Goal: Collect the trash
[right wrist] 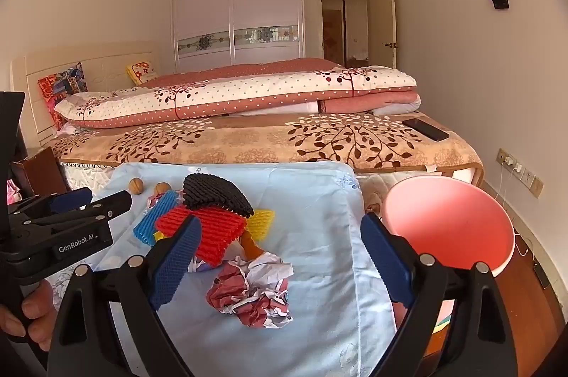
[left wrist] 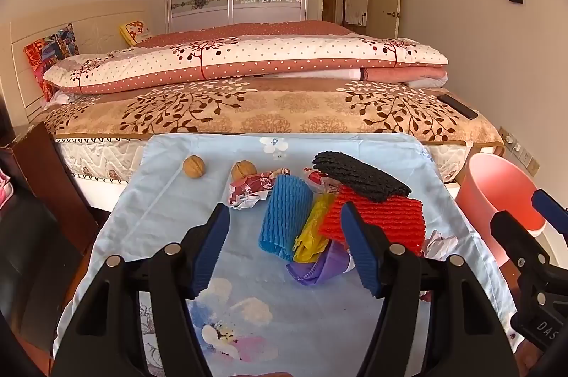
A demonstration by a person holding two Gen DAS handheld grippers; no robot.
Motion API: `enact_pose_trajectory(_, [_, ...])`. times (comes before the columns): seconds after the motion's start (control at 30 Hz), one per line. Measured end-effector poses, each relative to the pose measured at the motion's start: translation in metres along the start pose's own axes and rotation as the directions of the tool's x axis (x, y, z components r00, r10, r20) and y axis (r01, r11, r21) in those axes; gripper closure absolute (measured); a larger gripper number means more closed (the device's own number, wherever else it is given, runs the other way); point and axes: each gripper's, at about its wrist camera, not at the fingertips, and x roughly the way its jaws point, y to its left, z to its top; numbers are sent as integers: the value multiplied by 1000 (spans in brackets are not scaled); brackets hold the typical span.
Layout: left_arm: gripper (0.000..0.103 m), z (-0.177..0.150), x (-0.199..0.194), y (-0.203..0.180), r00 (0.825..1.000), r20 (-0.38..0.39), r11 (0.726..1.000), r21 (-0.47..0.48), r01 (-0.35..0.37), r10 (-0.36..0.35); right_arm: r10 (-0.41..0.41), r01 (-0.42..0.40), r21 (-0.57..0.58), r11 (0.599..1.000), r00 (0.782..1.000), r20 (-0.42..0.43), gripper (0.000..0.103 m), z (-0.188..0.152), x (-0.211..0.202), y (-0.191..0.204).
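A pile of trash lies on a light blue flowered cloth: a blue foam net, a red foam net, a black foam net, yellow and purple pieces, and a crumpled red-white paper. A second crumpled paper lies nearer in the right wrist view. My left gripper is open and empty, just before the pile. My right gripper is open and empty, above the nearer crumpled paper. A pink bin stands right of the cloth.
Two walnuts lie at the cloth's far left. A bed with folded quilts stands behind, with a black phone on its right edge. A dark wooden piece of furniture is at left. Wall sockets are at right.
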Motion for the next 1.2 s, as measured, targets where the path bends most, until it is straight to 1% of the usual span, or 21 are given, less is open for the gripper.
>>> enact_pose_trajectory(0.23, [37, 0, 0, 0, 1000, -1, 1000, -3, 1, -1, -1, 1, -3, 1000, 1000, 0, 13, 2, -1, 1])
enact_pose_trajectory(0.27, [37, -1, 0, 0, 1000, -2, 1000, -4, 1, -1, 3, -3, 12, 1000, 1000, 10, 13, 3, -2, -6])
enact_pose_trajectory(0.47, [37, 1, -5, 6, 1000, 0, 1000, -4, 6, -6, 4, -4, 12, 1000, 1000, 10, 13, 3, 3, -2])
enact_pose_trajectory(1.2, [37, 1, -3, 4, 1000, -2, 1000, -6, 5, -5, 3, -3, -6, 1000, 1000, 5, 13, 0, 1, 5])
